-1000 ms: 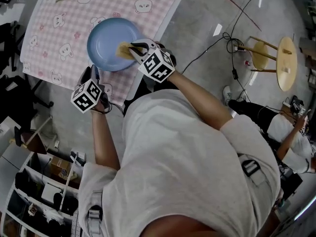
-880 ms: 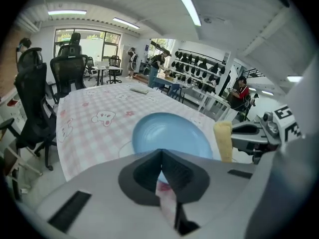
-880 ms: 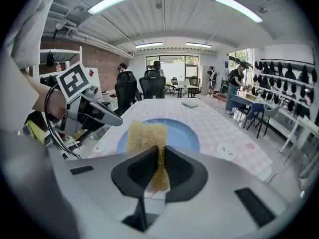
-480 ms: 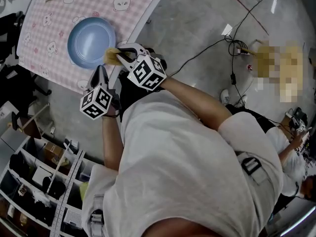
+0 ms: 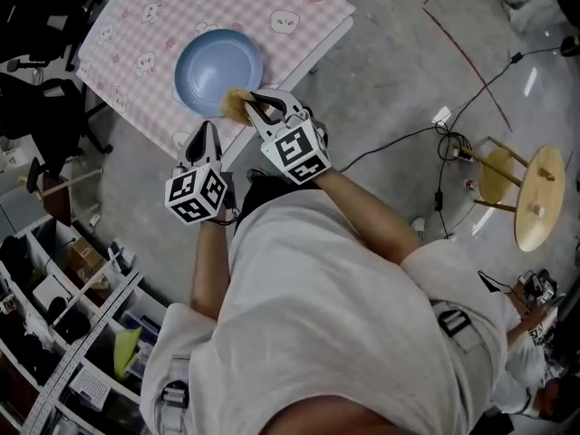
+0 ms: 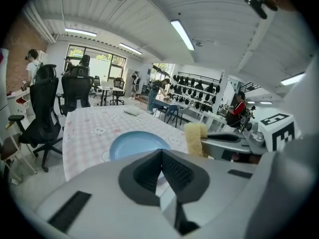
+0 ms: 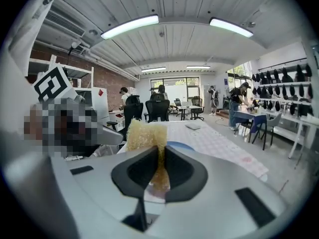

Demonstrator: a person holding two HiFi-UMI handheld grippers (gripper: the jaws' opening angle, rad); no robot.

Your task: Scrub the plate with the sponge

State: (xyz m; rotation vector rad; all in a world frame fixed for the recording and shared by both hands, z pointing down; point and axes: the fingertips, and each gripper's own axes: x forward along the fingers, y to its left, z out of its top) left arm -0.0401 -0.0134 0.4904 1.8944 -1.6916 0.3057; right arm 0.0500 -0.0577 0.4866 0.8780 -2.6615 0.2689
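Count: one blue plate, one yellow sponge, two hand-held grippers, one table wearing a pink checked cloth printed with small animal faces. One flat pale item is lying at the table's far end (too small to identify). One round wooden stool is standing off on the concrete floor, well apart from the table, with cables trailing near it. The plate is sitting flat on the cloth, close to the table's near edge, nothing on it. The right gripper is clamping the sponge: in the right gripper view its jaws are pinching the sponge's lower part into a thin strip, and the rest is bulging out above the tips. From the head view the sponge is overlapping the plate's near rim; whether it is touching the plate I cannot tell. The left gripper is hovering just off the table's near edge, beside the right one and not touching the plate. Its jaws are pressing fully together, pads meeting with nothing between them, and pointing toward the plate.
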